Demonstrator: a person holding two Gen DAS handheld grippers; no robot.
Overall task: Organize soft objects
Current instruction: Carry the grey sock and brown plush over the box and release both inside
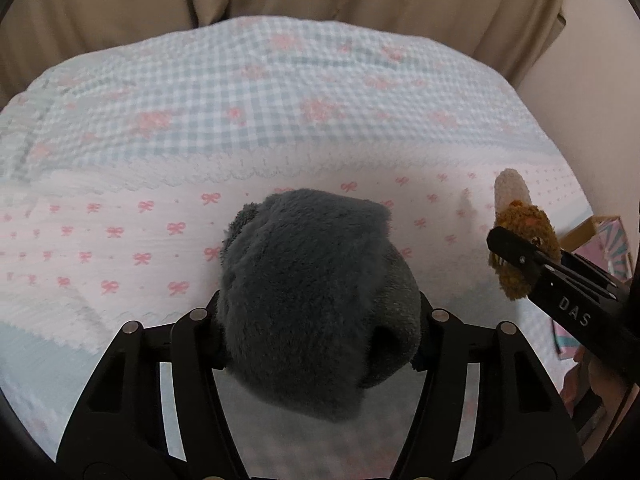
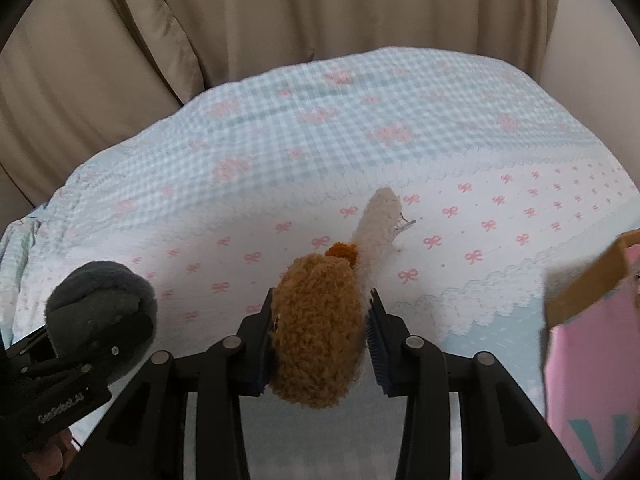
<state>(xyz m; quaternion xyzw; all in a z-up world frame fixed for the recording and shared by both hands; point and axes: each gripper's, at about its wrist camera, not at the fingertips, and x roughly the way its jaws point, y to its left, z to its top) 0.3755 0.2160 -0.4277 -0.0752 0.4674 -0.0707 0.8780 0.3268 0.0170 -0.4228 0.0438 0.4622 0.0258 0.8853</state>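
My left gripper (image 1: 320,328) is shut on a grey plush toy (image 1: 316,292) and holds it above the bed; it also shows in the right wrist view (image 2: 100,304) at the lower left. My right gripper (image 2: 320,340) is shut on a brown plush toy (image 2: 316,328) with a cream fuzzy part (image 2: 378,220) and a small metal clip (image 2: 404,225) sticking forward. That toy shows in the left wrist view (image 1: 524,232) at the right, with the right gripper (image 1: 516,258) clamped across it.
A bedspread with blue gingham (image 1: 240,92) and pink bows (image 2: 480,216) covers the bed below both grippers. Beige curtains (image 2: 280,20) hang behind. A pink cardboard box (image 2: 592,320) stands at the right edge; it also shows in the left wrist view (image 1: 604,240).
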